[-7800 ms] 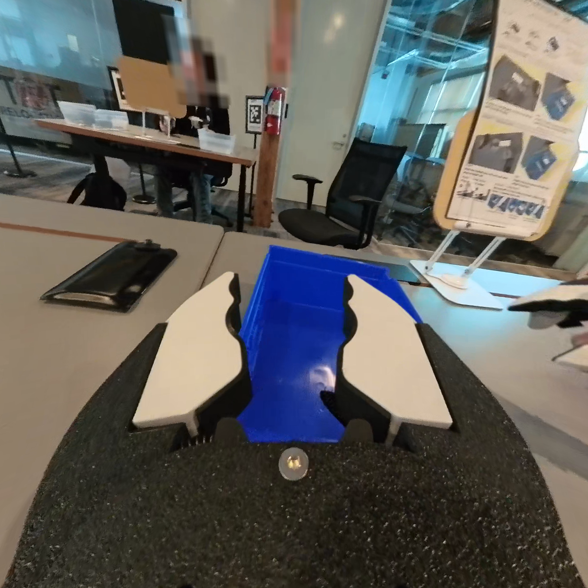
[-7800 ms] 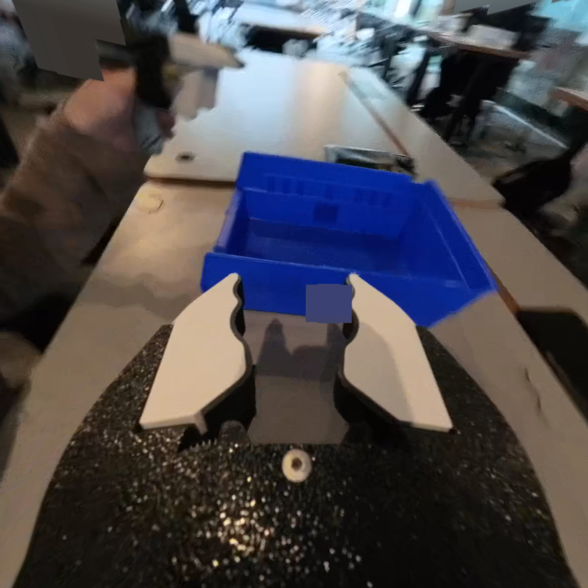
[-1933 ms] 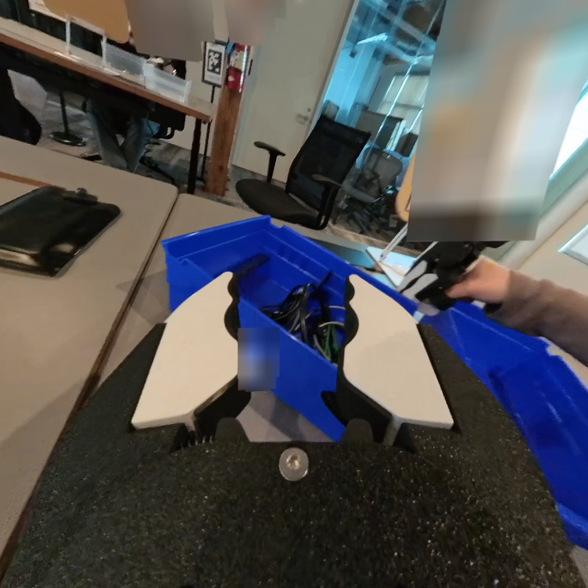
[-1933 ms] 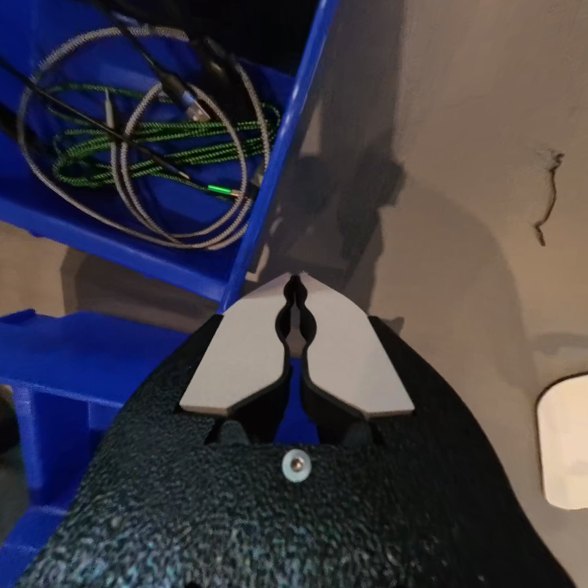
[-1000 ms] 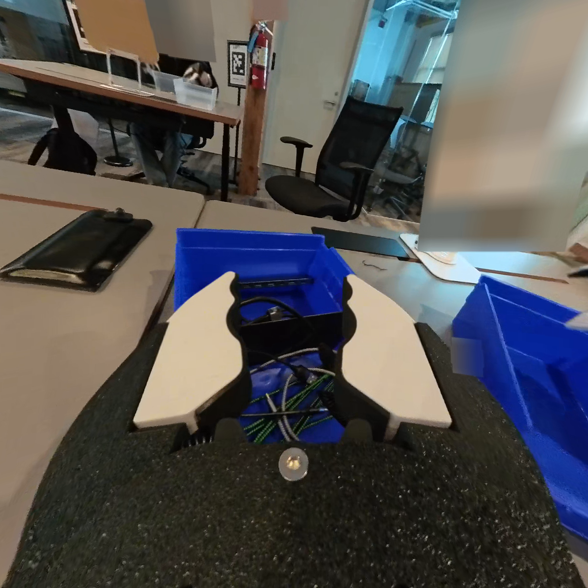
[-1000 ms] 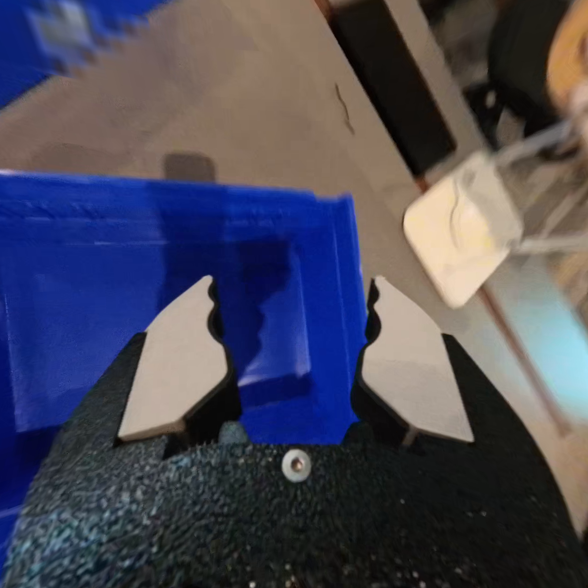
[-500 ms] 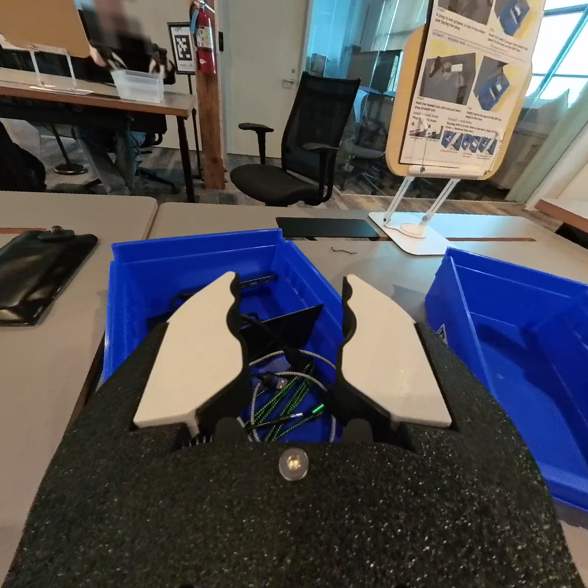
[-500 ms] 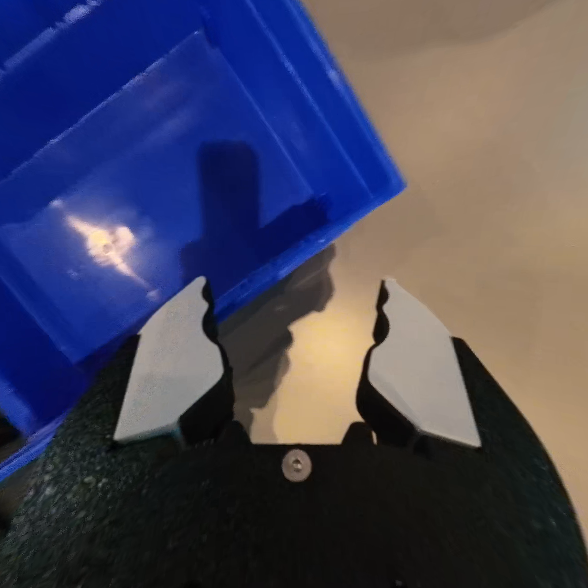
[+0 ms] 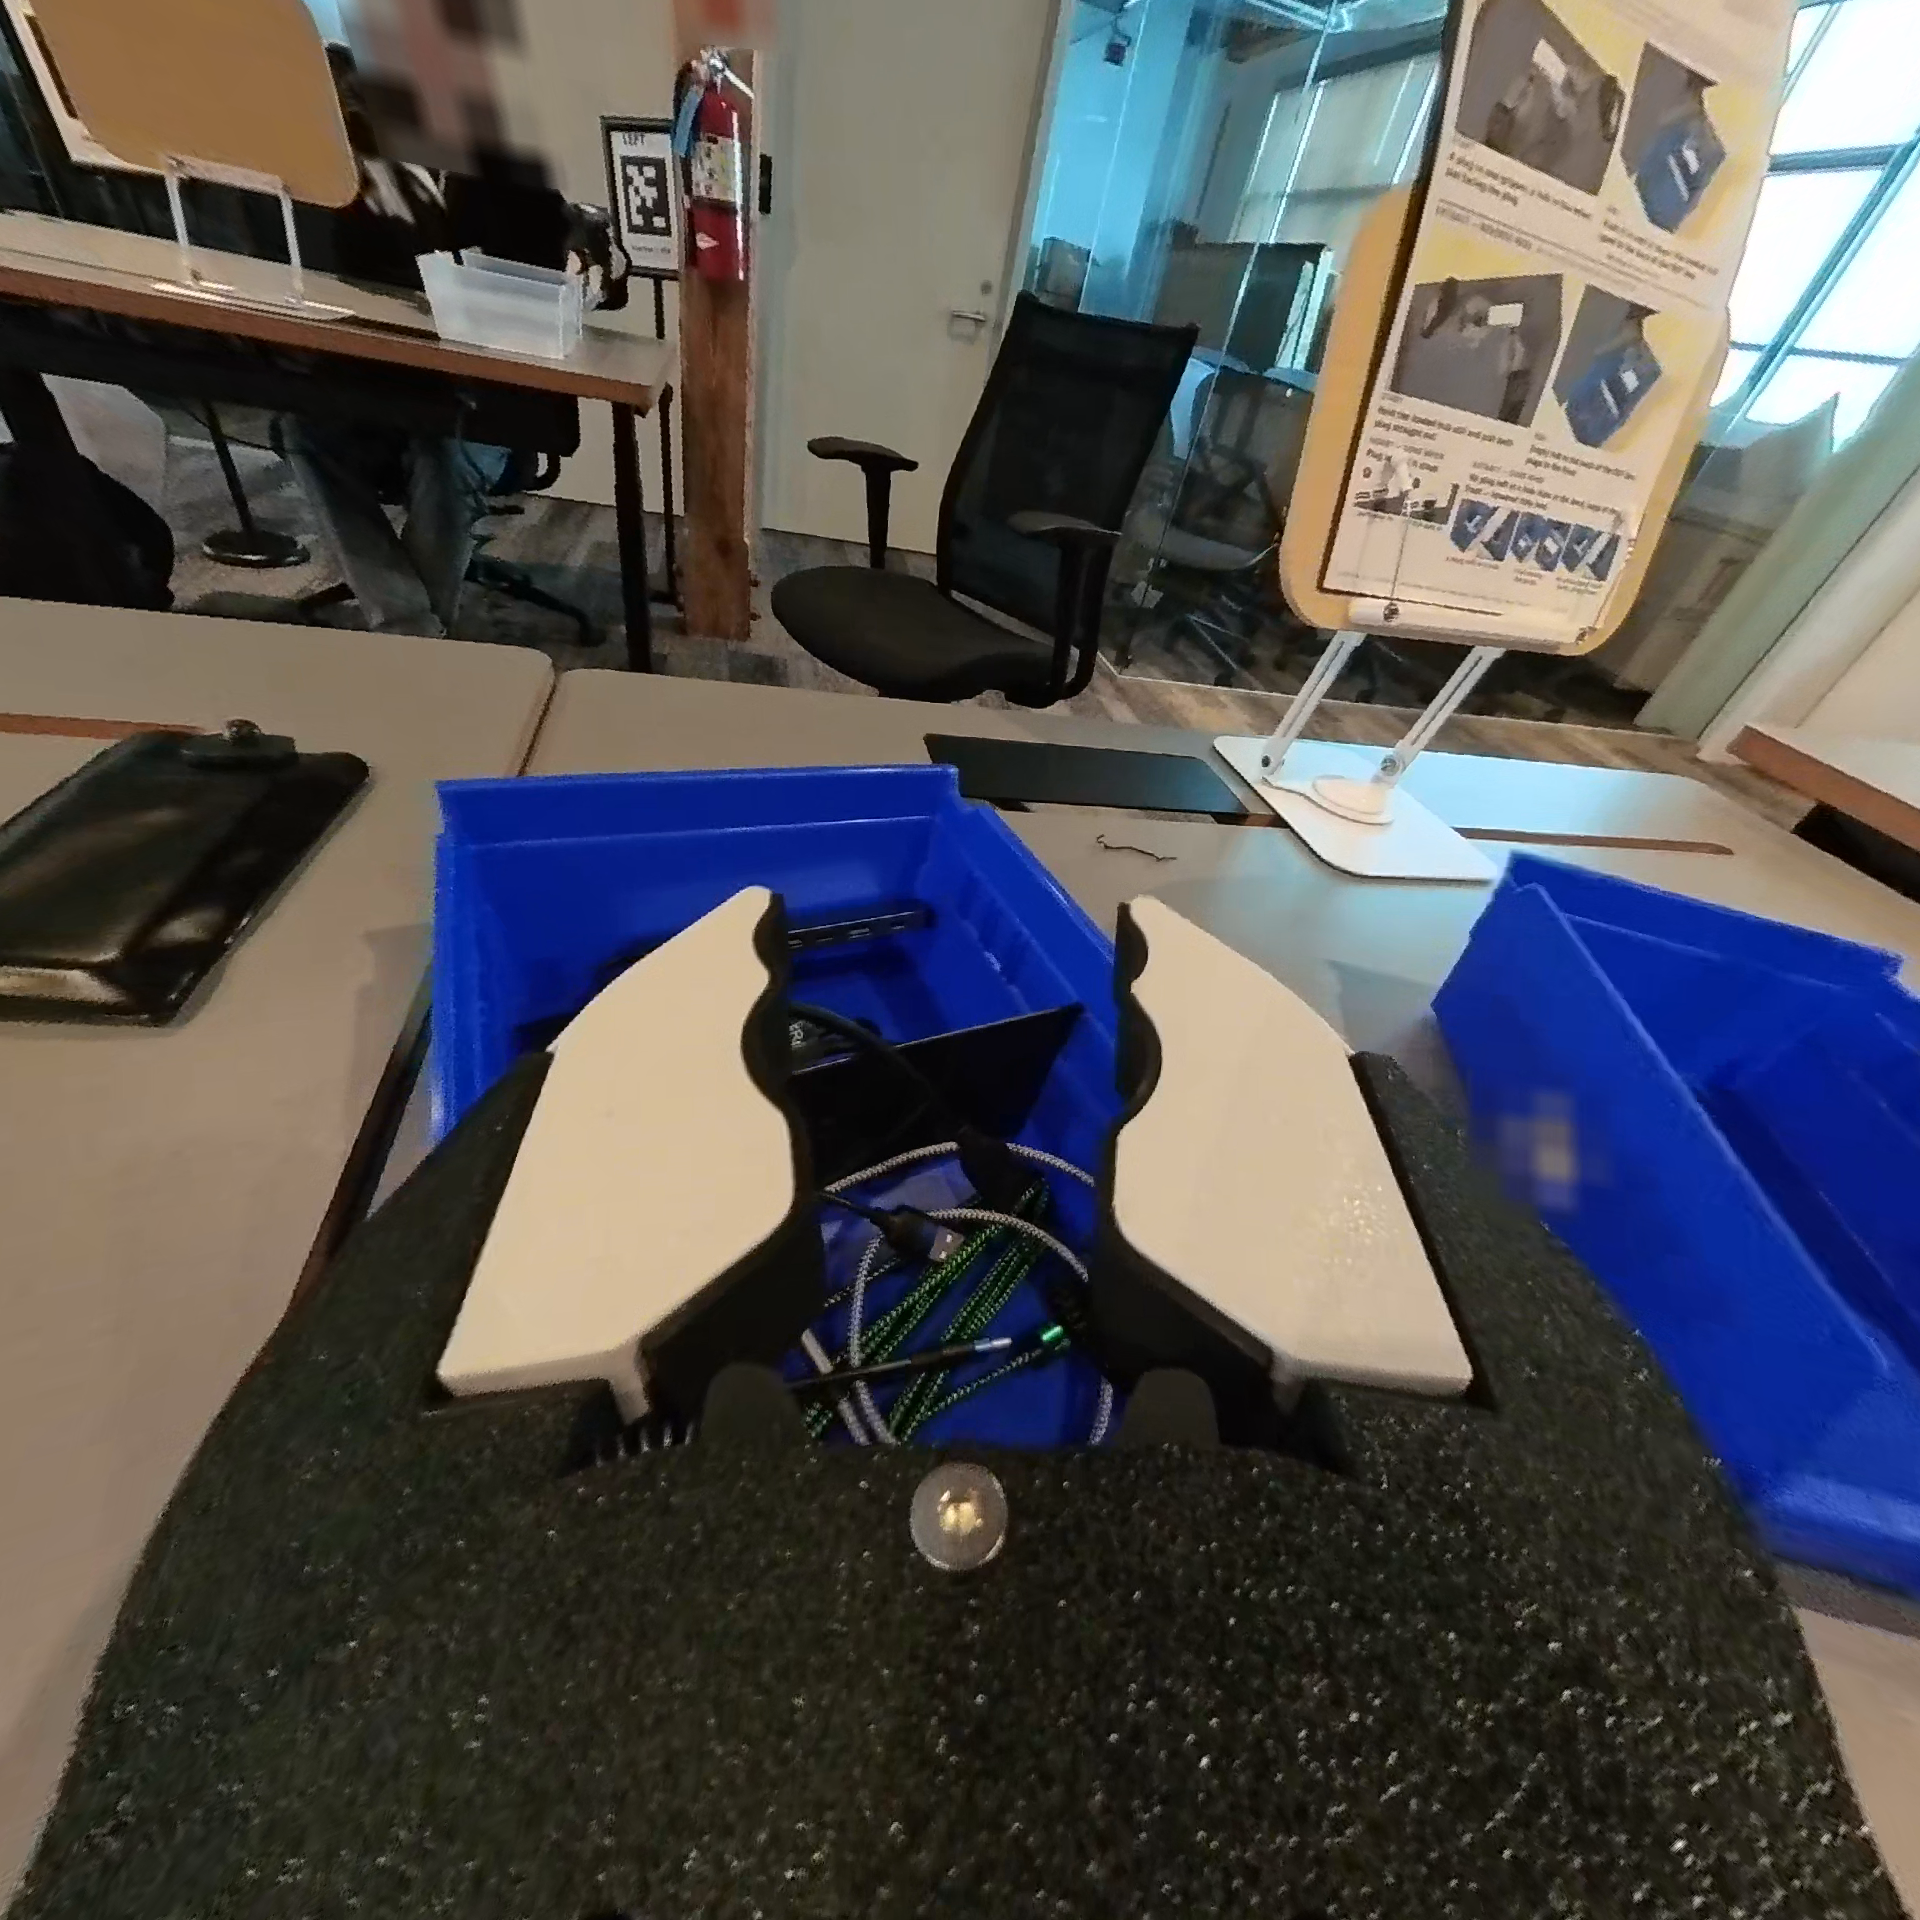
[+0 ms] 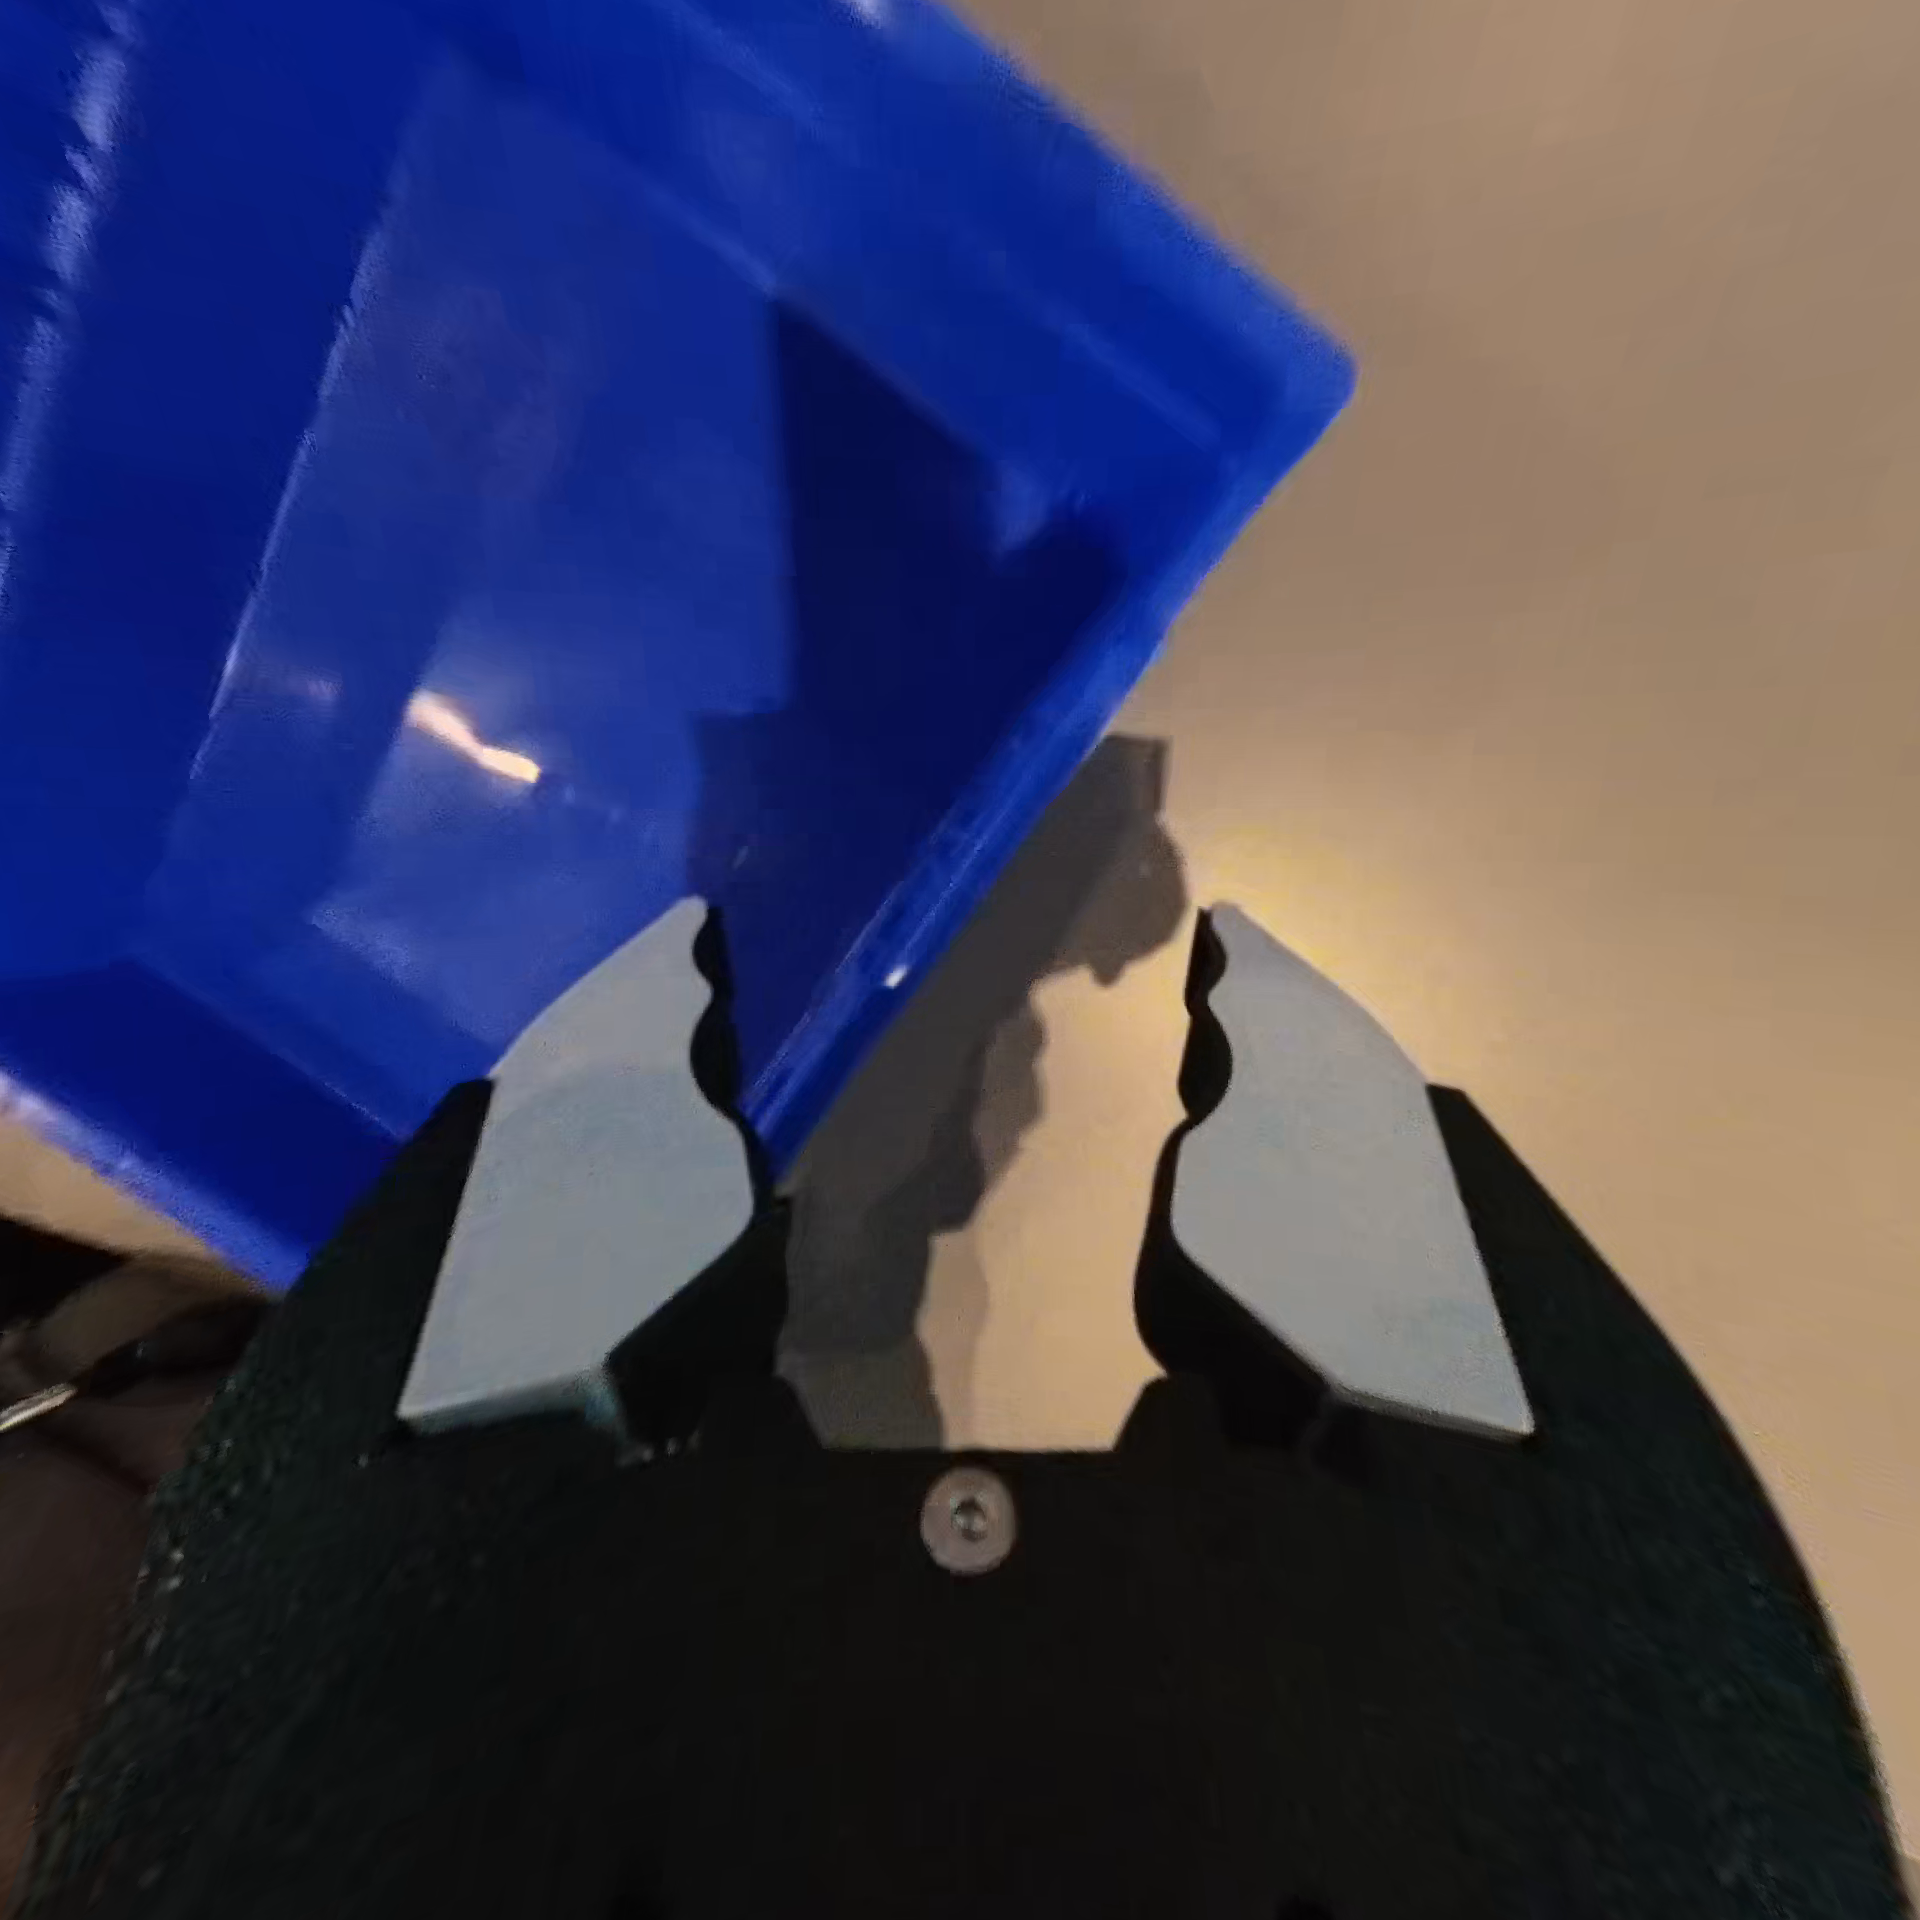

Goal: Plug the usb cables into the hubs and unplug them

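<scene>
A blue bin stands on the grey table straight ahead in the left wrist view. A black divider splits it. The near part holds a tangle of green-and-black and silver braided usb cables. A slim dark hub lies along the far wall. My left gripper is open and empty, above the bin's near part. A second blue bin stands to the right and looks empty; it also shows in the right wrist view. My right gripper is open and empty over this bin's near corner.
A black pouch lies on the table at the left. A flat black pad and a white stand with a picture board are behind the bins. An office chair and another desk stand beyond the table.
The left view has pulled back and tilted down a little over the cable bin. The right gripper has swung from the empty bin's inside to its corner and opened slightly wider.
</scene>
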Demonstrator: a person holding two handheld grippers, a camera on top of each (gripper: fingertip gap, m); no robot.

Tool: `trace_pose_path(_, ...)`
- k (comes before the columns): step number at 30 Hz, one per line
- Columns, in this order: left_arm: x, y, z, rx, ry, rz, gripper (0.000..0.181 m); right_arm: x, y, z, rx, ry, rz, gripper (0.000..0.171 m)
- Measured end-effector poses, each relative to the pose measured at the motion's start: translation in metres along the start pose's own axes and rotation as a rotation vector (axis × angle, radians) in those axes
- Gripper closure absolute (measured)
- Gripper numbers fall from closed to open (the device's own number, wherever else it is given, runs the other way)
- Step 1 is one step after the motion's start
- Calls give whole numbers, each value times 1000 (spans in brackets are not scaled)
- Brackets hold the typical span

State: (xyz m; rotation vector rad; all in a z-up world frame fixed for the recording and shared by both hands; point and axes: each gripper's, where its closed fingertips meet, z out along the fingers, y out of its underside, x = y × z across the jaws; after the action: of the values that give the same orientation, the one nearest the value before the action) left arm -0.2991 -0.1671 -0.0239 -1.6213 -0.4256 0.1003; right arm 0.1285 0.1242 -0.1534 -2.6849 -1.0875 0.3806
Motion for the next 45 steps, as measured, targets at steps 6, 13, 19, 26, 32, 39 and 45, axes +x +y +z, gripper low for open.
trace_pose_path(6, 6, 2, 4, -14, 20, 4, 122, -20, 7, -3, -47, -261, 71, 154)
trace_pose_path(13, 11, 5, 8, -26, 34, 9, 121, 38, 7, -15, -81, -67, 45, 162)
trace_pose_path(19, 14, 4, 10, -17, 49, 5, 121, 128, 4, -34, -62, 66, 150, 167)
trace_pose_path(26, 18, 13, 19, -55, 71, 2, 122, 218, 4, -60, -60, 79, 179, 168)
trace_pose_path(32, 11, 18, 19, -77, 50, -8, 122, 266, 2, -63, -45, 133, 184, 167)
trace_pose_path(39, -25, 21, -3, -111, -82, -9, 120, 216, -48, -116, 382, -110, 182, 115)
trace_pose_path(45, -65, 64, -35, -383, -227, 31, 107, 44, -81, -220, 886, -374, -173, 112)
